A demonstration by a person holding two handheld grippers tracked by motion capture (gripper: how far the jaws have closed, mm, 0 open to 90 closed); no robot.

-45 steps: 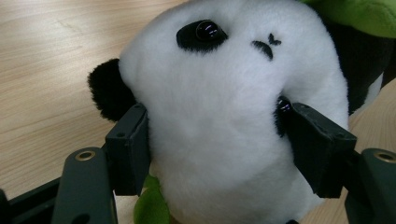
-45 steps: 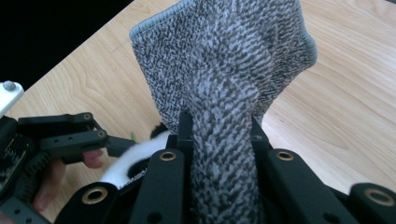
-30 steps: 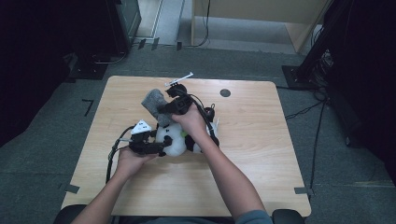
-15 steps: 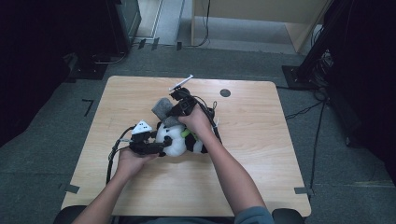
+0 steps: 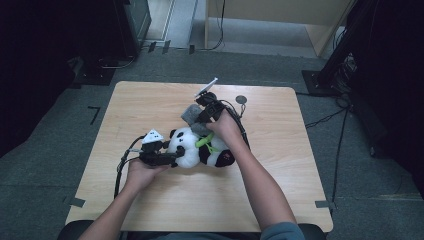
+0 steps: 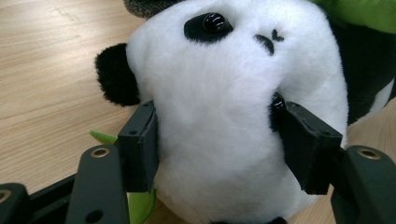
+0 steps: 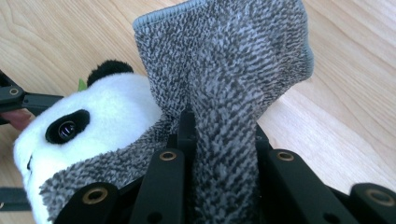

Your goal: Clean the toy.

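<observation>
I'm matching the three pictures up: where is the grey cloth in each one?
High view: grey cloth above centre, at the right gripper.
Left gripper view: a sliver at the top edge.
Right gripper view: centre, pinched between the jaws.
Shared landmark: the panda's white head.

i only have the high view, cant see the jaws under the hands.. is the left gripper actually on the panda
Observer: Yes. In the left gripper view the left gripper has its pads pressing into both sides of the toy panda, on its white head; the jaws have just been closing.
Operator: and whats the grey thing by the right hand
Observer: A grey speckled cloth, pinched in the shut right gripper, as the right gripper view shows.
Operator: is the cloth touching the panda yet
Observer: Yes. One end of the cloth drapes over the panda's head just beside its eye patch, while the rest stands up above the jaws.
</observation>
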